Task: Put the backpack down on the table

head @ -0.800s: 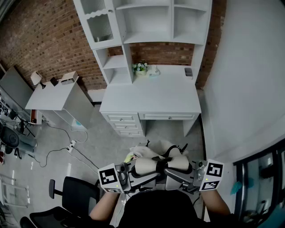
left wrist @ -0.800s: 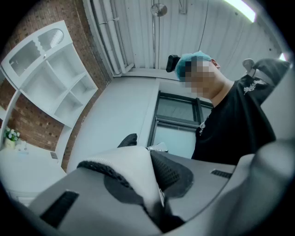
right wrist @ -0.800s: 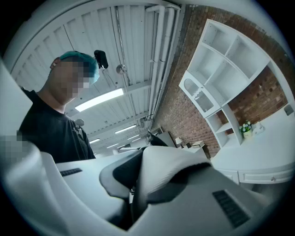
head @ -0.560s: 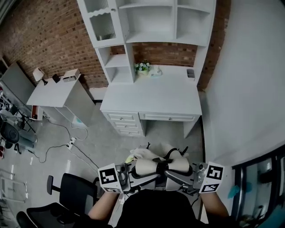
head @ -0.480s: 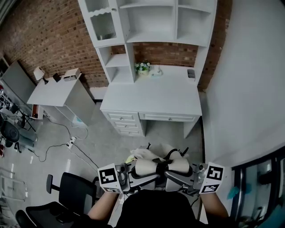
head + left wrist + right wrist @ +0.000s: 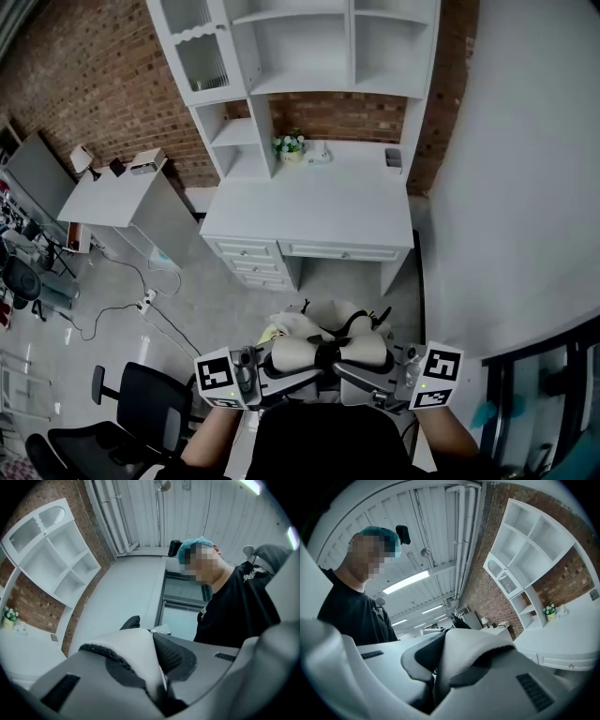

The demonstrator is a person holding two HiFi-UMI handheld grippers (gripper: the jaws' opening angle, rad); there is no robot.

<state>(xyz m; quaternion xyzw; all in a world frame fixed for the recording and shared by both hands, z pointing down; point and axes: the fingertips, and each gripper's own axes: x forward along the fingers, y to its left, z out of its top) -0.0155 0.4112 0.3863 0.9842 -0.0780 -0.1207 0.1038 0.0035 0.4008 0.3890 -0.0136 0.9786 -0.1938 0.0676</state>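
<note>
A cream backpack (image 6: 323,339) with black straps hangs in front of the person's chest, over the floor short of the white desk (image 6: 309,214). My left gripper (image 6: 279,364) and right gripper (image 6: 364,367) hold it from either side. In the left gripper view the left gripper (image 6: 157,686) is shut on a cream padded strap (image 6: 133,651) with black mesh lining. Seen in the right gripper view, the right gripper (image 6: 433,681) is shut on the other cream strap (image 6: 464,651). The bag's lower part is hidden by the person's body.
The desk carries a hutch of shelves (image 6: 300,47), a small flower pot (image 6: 288,143) and a dark item (image 6: 393,157) at the back. A grey side table (image 6: 108,199) stands left, a black office chair (image 6: 141,403) at lower left, a white wall (image 6: 506,187) right.
The head view has swung slightly, so the desk sits a bit further left. Both grippers keep the same hold on the straps, and the backpack stays at chest height.
</note>
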